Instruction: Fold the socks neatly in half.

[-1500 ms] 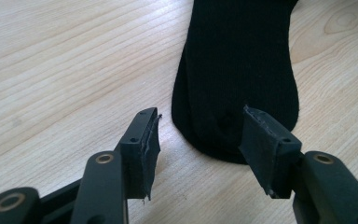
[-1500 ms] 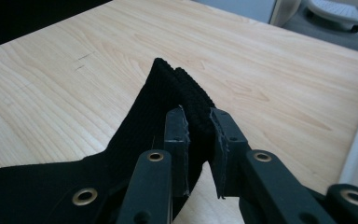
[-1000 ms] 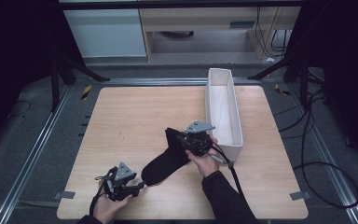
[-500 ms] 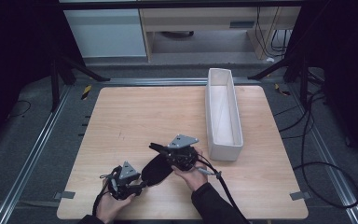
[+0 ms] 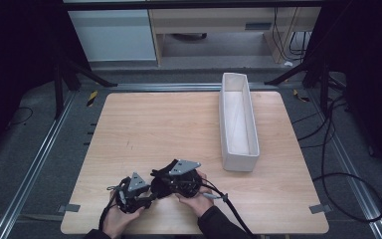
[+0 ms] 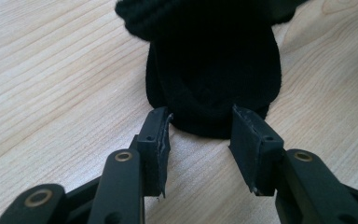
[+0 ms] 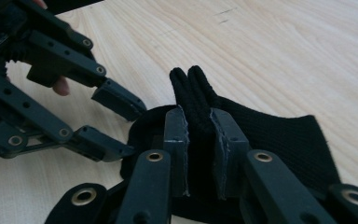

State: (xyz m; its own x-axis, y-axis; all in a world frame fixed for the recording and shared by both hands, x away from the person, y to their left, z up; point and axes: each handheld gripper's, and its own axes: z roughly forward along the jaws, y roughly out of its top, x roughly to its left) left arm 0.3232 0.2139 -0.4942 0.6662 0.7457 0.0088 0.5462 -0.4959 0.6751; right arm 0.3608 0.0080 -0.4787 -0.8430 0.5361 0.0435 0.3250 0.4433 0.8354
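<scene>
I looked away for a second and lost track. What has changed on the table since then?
The right gripper, shut on the black sock, carried it from beside the white bin down to the near edge. The left gripper has just been closing, its jaws at the sock's end but not yet pressing. The bin and left hand stayed put.

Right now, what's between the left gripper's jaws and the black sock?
Nothing. In the left gripper view, the left gripper stands open at the sock toe, pads not pressing; bare table shows between.
</scene>
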